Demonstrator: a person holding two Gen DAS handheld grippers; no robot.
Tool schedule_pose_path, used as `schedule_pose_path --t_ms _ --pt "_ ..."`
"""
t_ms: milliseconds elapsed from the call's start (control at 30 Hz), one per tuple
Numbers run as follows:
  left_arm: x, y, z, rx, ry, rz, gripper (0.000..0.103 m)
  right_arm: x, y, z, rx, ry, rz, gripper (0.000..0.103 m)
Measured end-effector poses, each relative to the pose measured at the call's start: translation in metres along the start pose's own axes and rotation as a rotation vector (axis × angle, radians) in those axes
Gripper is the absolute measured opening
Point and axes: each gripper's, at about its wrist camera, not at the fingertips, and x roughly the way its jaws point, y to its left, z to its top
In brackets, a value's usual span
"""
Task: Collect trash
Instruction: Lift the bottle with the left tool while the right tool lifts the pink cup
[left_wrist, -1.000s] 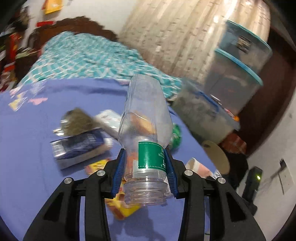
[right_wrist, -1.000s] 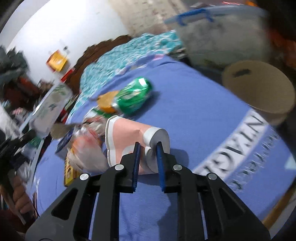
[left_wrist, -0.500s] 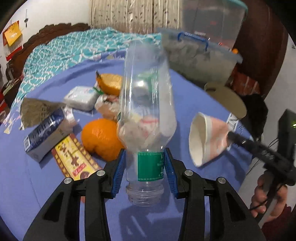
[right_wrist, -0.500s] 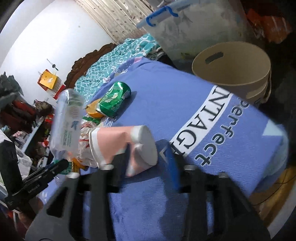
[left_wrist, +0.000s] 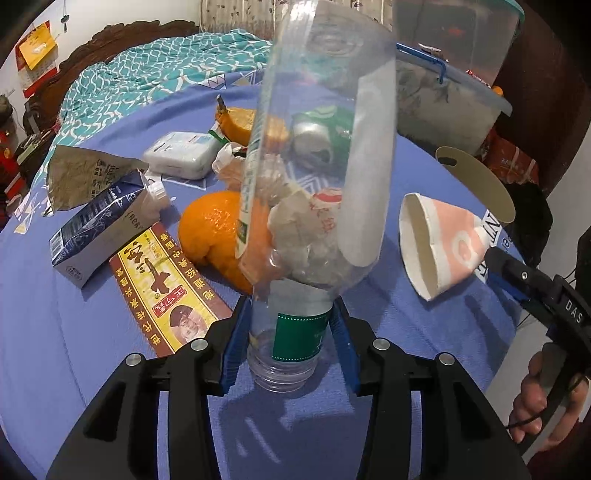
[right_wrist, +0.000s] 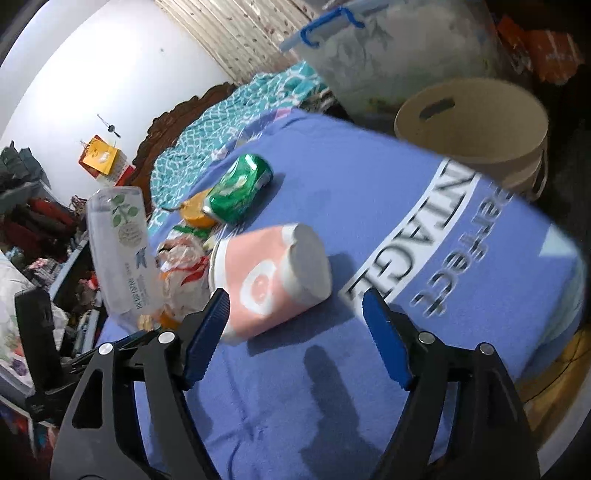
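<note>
**Inspector:** Report the right hand-held gripper (right_wrist: 295, 336).

**Assistant:** Its blue pads are spread wide. Half a second ago they were drawing apart around the pink paper cup (right_wrist: 269, 280); a second ago they pinched the cup's base. The cup now lies on its side on the blue bedspread (right_wrist: 369, 192), in the middle of the right wrist frame, free of both pads and just ahead of them.

**Inspector:** So the cup was let go?

**Assistant:** That is my reading. It has not reached the tan bin (right_wrist: 471, 122) at the upper right of the frame, beyond the edge of the bed. I judge the release a re-grip or a drop, not a delivery.

**Inspector:** And the left hand-held gripper (left_wrist: 288, 343)?

**Assistant:** Pinching the clear plastic bottle (left_wrist: 317, 147) by its neck, at the green band, mouth down, as in both earlier views. The bottle fills the centre of the left wrist frame, held above the bedspread.

**Inspector:** What remains?

**Assistant:** On the bed: a green can (right_wrist: 240, 188), an orange (left_wrist: 214, 232), a blue carton (left_wrist: 99, 232), a red and yellow flat box (left_wrist: 166, 291), a white packet (left_wrist: 183, 155), and a crumpled wrapper (left_wrist: 306, 225) seen through the bottle. None collected. The task appears to be at an early stage.
</note>
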Motion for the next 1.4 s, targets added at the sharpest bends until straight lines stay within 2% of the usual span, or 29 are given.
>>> schedule_pose_path --t_ms 67,400,900,1100,1167,1267,1400 --pt "0.000 0.000 -0.001 0.004 0.002 0.008 0.043 0.006 0.002 -0.004 0.020 0.029 0.025 0.077" --pt "0.003 -0.009 -0.003 0.033 0.009 0.064 0.045 0.016 0.010 -0.004 0.036 0.029 0.043 0.082" --pt "0.007 -0.015 -0.001 0.055 0.008 0.075 0.048 0.040 0.021 0.013 0.066 0.015 0.020 0.082" --pt "0.009 -0.013 0.002 0.061 0.009 0.071 0.050 0.047 0.019 0.019 0.094 0.016 0.016 0.072" --pt "0.011 -0.014 0.003 0.063 0.011 0.065 0.056 0.048 0.019 0.019 0.100 0.018 0.018 0.062" --pt "0.013 -0.016 0.006 0.069 0.014 0.060 0.058 0.052 0.014 0.019 0.121 0.036 0.031 0.046" --pt "0.017 -0.018 0.009 0.077 0.016 0.058 0.059 0.054 0.012 0.021 0.129 0.042 0.037 0.040"
